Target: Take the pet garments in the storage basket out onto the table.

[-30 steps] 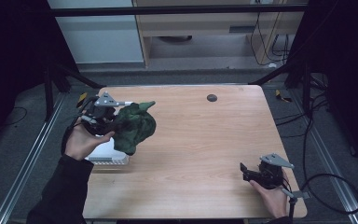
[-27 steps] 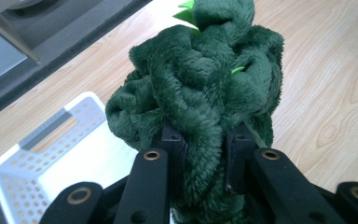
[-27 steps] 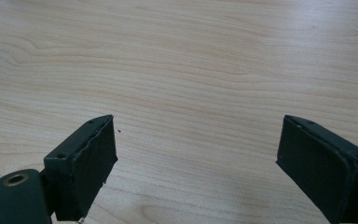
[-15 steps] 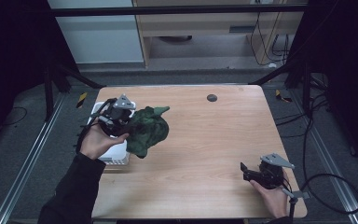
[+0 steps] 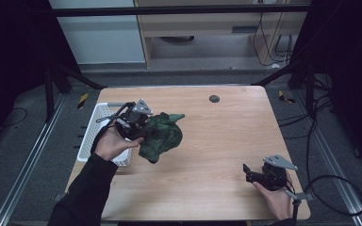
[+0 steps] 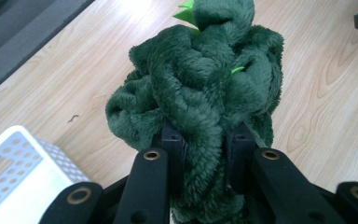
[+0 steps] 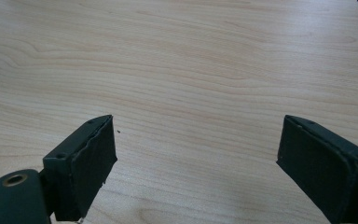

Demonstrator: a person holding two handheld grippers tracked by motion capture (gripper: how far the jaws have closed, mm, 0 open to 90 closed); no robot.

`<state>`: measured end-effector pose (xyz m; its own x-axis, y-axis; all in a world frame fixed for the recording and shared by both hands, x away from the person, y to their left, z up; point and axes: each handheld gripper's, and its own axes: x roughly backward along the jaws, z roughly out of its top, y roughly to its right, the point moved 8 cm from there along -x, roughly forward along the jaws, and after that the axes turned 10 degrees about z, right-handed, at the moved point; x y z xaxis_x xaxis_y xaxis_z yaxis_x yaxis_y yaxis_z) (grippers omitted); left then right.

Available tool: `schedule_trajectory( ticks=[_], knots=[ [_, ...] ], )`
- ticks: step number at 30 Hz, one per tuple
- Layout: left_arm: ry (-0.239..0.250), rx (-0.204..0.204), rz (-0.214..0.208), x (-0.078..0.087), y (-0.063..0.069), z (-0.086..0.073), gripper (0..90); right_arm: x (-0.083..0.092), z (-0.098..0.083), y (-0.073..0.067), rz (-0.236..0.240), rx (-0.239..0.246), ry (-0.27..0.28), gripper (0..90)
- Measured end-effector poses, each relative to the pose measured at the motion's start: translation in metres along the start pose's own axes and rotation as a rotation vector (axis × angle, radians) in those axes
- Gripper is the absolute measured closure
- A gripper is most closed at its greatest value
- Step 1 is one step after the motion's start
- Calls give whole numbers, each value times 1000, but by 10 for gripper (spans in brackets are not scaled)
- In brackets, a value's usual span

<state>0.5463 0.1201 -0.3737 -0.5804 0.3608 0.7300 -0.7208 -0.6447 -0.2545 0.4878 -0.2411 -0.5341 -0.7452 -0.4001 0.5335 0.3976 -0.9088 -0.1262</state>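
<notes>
A: The left hand-held gripper [image 5: 139, 123] has its two jaws pressed into a dark green plush toy [image 5: 162, 136], and the soft fabric bulges out around them. The toy hangs above the wooden surface [image 5: 226, 141], just beside the white perforated basket [image 5: 90, 136], on the side toward the middle of the surface.

B: So how should this carrying step be done well?

A: I think the jaws must stay tight, because only a fold of plush is pinched and it can slip. It is better to move slowly and lower the toy until it rests on the wood, and only then to release it.

B: And the other one?

A: The right hand-held gripper [image 5: 259, 175] has its jaws spread wide with nothing between them. It rests well apart from the basket, near the person's edge of the surface.

B: Does anything stand in the way?

A: Little. A small dark round spot [image 5: 214, 98] lies toward the far edge, well beyond the basket. The basket rim itself is the nearest thing that the hanging toy could catch.
</notes>
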Motion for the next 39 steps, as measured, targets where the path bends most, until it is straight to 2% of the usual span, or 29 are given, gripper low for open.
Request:
schedule_trajectory(
  ticks=[9,26,28,33,39],
  knots=[
    [-19,-39,-38,-15,14,5,740,0,0,1,-1,5,6,110],
    [-50,-99,-64,-36,31,9,740,0,1,1,1,6,7,110],
    [-56,-115,-70,-39,35,9,740,-1,1,0,3,0,4,110],
    [-59,-118,-95,-46,42,6,740,0,1,0,2,4,7,110],
    [-71,-129,-106,-56,48,3,740,-1,1,-1,5,-1,5,110]
  ],
)
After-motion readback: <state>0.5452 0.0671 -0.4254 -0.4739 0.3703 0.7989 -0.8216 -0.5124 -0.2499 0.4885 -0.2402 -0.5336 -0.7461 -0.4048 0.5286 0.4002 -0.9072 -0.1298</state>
